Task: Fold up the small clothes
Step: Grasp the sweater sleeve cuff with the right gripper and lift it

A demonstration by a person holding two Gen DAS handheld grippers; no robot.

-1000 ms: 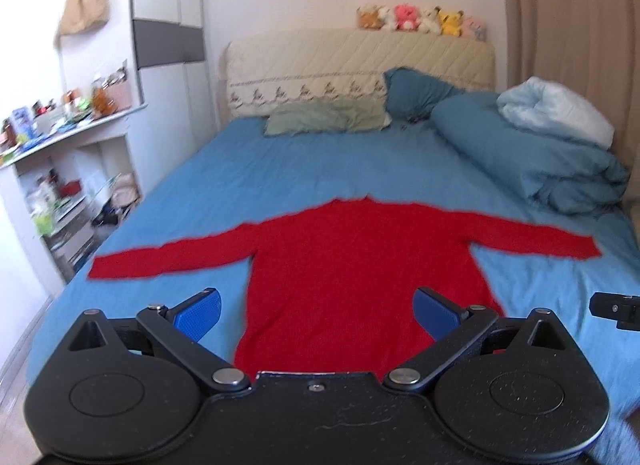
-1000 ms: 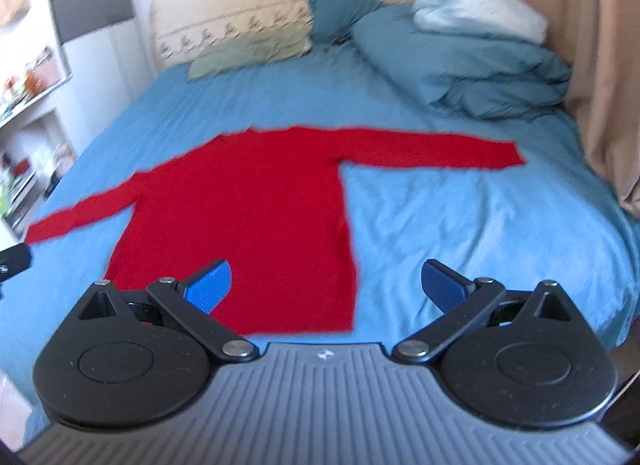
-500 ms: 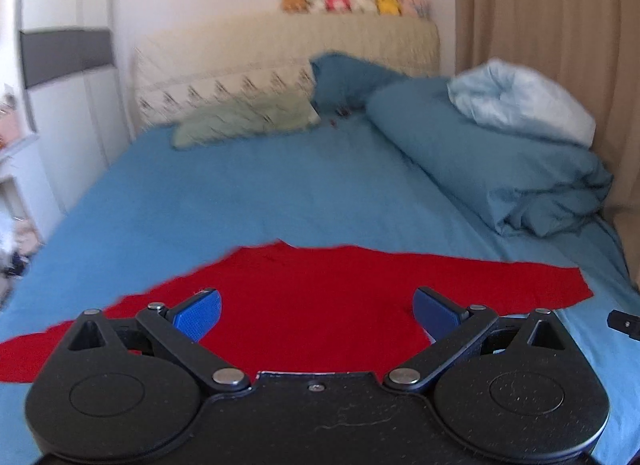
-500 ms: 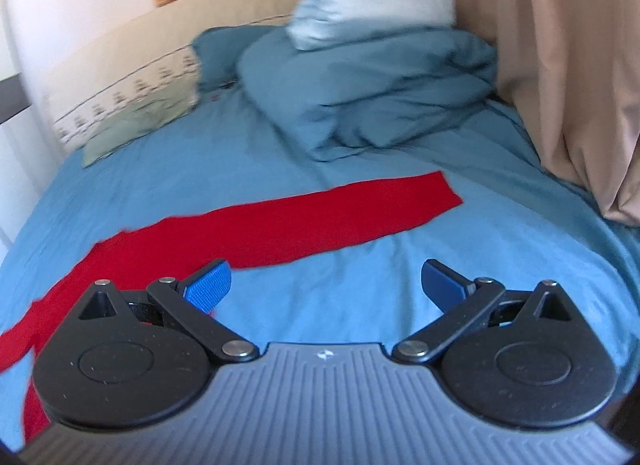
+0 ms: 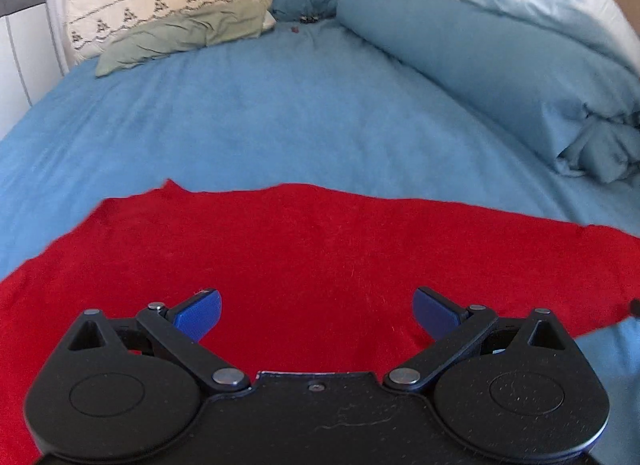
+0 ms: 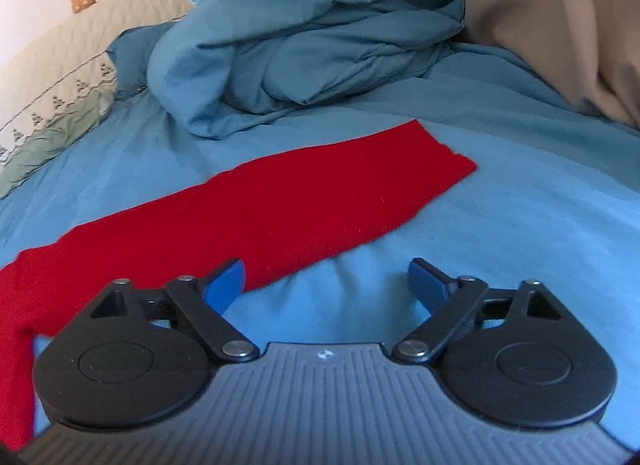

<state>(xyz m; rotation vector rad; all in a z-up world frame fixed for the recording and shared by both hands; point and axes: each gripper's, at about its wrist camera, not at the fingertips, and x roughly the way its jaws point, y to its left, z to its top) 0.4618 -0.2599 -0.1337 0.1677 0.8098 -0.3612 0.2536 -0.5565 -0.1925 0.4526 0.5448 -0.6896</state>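
Lying flat on blue bed (image 5: pixel 280 121), red sweater (image 5: pixel 320 257), both grippers' jaws spread, empty.

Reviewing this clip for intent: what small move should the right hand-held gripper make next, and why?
Probably ease the right hand-held gripper forward toward the cuff end of the red knit sweater's sleeve. Its jaws stand open and empty over the blue bedsheet, and the sleeve lies flat and outstretched, not yet folded in.

fuzzy knit red sweater (image 5: pixel 320 257), matt cotton bedsheet (image 5: pixel 240 125)
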